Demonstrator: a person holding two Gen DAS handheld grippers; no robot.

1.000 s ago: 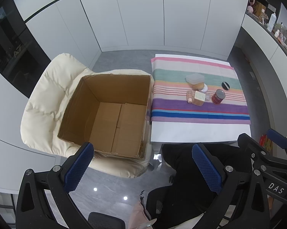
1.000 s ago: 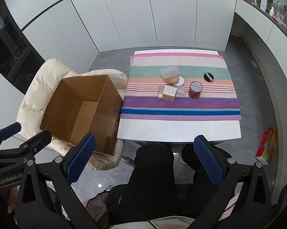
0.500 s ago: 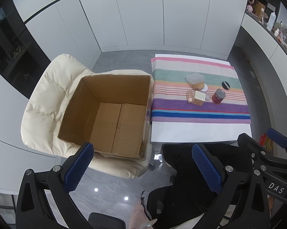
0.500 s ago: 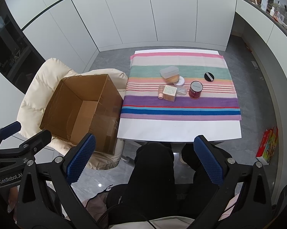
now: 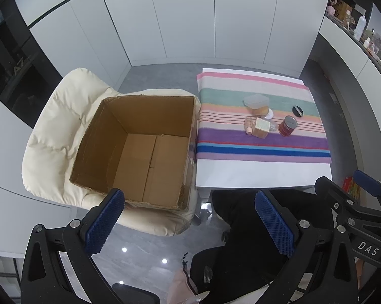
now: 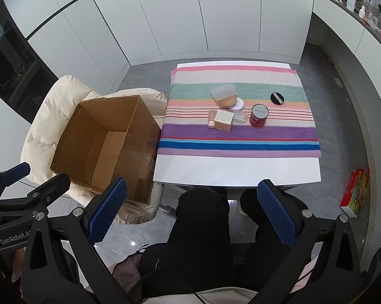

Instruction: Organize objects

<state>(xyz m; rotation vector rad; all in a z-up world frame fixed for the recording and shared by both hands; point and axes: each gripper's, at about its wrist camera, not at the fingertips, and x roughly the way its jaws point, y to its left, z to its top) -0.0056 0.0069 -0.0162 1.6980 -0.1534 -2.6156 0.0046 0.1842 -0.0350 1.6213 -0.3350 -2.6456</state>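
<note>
Both sets of jaws stand wide apart and hold nothing: the left gripper (image 5: 190, 220) hangs high above the floor near the front edge of the cardboard box (image 5: 137, 149), and the right gripper (image 6: 191, 214) hangs above the person's dark-trousered legs (image 6: 203, 228), short of the white table (image 6: 236, 169). Furthest left, a cream padded chair (image 5: 53, 136) carries the box, which sits open-topped with only its bottom flaps showing inside. Just beside the box's right wall begins the table, most of it covered by a striped cloth (image 6: 241, 144). Near the middle of that cloth the objects lie in a small cluster: a pink tube (image 6: 211, 119) touching a tan square box with a pale label (image 6: 223, 119), behind them a frosted plastic container (image 6: 223, 91) resting on a tan round item, and a white round jar (image 6: 236, 103). Next comes a red can (image 6: 258, 116), upright and a little apart, then a black round compact (image 6: 277, 98) lying flat, well clear of the cluster
</note>
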